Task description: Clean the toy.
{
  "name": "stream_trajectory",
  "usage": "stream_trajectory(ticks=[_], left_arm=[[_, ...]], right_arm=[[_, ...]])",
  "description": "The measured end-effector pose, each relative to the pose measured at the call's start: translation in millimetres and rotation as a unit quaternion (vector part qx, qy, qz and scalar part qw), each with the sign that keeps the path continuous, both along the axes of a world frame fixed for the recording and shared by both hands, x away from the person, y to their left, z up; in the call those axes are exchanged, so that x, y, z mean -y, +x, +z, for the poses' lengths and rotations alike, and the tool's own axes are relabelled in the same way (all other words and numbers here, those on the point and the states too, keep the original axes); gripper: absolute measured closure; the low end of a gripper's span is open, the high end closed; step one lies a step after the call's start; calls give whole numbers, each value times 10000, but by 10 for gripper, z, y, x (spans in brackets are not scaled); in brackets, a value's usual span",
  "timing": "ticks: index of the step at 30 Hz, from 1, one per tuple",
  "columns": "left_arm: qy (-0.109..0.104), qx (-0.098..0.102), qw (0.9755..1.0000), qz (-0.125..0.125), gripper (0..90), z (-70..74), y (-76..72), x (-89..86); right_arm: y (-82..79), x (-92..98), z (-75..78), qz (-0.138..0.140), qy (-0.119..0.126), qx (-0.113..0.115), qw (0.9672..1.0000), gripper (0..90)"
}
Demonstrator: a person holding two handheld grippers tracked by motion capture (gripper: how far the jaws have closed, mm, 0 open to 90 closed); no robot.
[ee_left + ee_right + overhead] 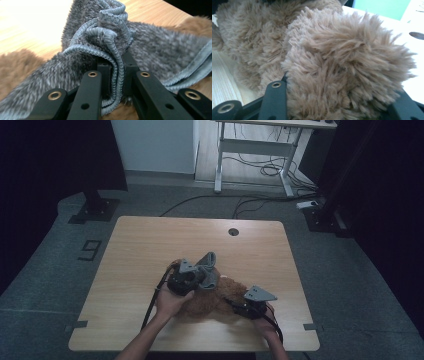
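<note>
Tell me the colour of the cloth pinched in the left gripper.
Grey, the cloth has a fuzzy pile and ribbed blue-grey edging; the left gripper view shows it best.

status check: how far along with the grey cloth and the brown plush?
Done: both grips look set. The left claw is shut on a bunched fold of the grey cloth, and the right claw is clamped around a limb of the brown plush toy.
In hand: the cloth is lifted over the toy, part draped on it.
Left: the cloth is not wrapped or laid flat; most of the toy is uncovered on the table.
</note>
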State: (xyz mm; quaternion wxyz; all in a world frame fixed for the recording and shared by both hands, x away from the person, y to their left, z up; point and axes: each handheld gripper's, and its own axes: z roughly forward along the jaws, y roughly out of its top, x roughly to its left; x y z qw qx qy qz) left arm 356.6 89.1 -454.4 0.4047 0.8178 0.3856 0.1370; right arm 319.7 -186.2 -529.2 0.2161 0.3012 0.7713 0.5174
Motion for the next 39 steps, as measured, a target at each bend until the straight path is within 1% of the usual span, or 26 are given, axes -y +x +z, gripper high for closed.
stream_trajectory(ticks=[3,5,7,9,11,15,17,20,25,28,30,33,35,36,37,38,39], left_arm=[[74,81,9997,236,806,14,28,-163],[213,59,9988,427,807,2,71,-324],[152,-63,9984,535,808,-30,104,-446],[167,-141,9974,692,808,-89,124,-596],[47,-203,9969,753,808,-114,122,-698],[78,-156,9965,823,808,-80,103,-787],[79,-167,9963,843,807,-52,100,-821],[4,-157,9961,871,807,-7,74,-878],[-43,-50,9956,930,808,60,12,-957],[-17,3,9945,1051,808,85,-2,-1063],[-19,2,9937,1122,808,70,-20,-1151],[-52,3,9917,1284,807,29,-71,-1302],[-55,2,9905,1373,807,27,-90,-1374],[-84,-1,9901,1402,807,35,-96,-1398],[-163,4,9897,1426,807,55,-109,-1419],[-240,30,9898,1405,807,87,-124,-1424],[-407,95,9907,1297,808,138,-149,-1406]], right_arm=[[-2,-5,3,0,-16,4,10000,477],[-8,0,0,11,-14,18,10000,477],[-12,-1,-3,5,-9,33,10000,477],[-8,-6,-2,8,-1,35,10000,477],[-3,-11,-4,1,16,34,10000,477],[-3,-13,-4,5,13,44,10000,477],[-5,-11,-3,5,1,45,10000,477],[-4,-10,-3,4,8,51,10000,476],[-1,-4,-4,10,16,45,10000,475],[-3,-2,-3,8,13,44,10000,475],[-6,-1,-4,4,18,44,10000,474],[-8,1,-5,4,21,45,10000,474],[-4,1,-5,1,27,41,10000,474],[-4,2,-6,0,28,41,10000,473],[-4,2,-6,-1,30,40,10000,473],[-4,3,-7,-4,34,36,10000,473],[-5,6,-7,-4,32,25,10000,473]])
